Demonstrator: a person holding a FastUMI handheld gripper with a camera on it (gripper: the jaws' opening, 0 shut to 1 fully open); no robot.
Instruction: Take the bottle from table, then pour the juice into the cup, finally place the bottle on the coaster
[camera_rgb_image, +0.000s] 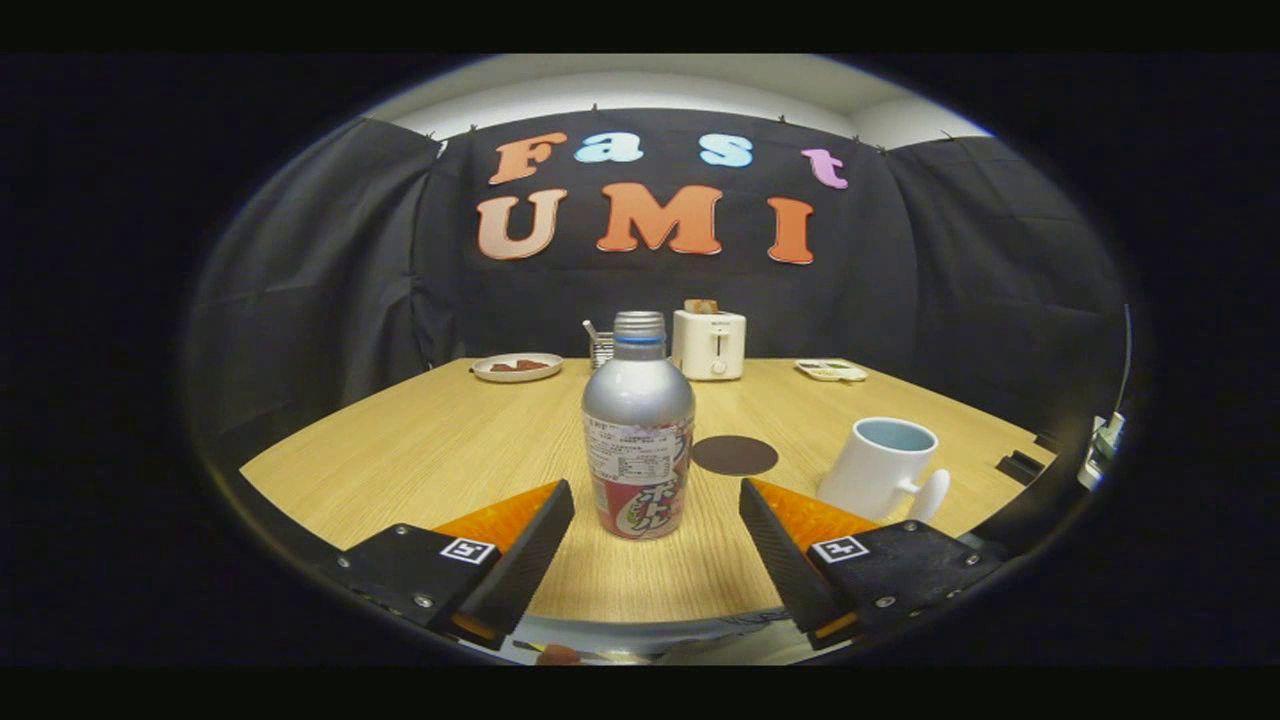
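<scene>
A silver metal bottle (638, 430) with a screw cap and a red and white label stands upright on the wooden table (420, 450). My gripper (657, 497) is open, its two fingers spread wide to either side of the bottle's base, neither touching it. The bottle stands just ahead of the fingertips, in line with the gap. A round dark brown coaster (735, 455) lies flat beyond the bottle, slightly to its right. A white cup (882, 468) with its handle turned toward me stands right of the coaster, just beyond the right finger.
At the table's far edge stand a white toaster (709, 343) holding toast, a wire holder (600, 347) behind the bottle, a plate (517, 367) with brown food on the left and a small tray (831, 370) on the right. Black cloth walls close in the booth.
</scene>
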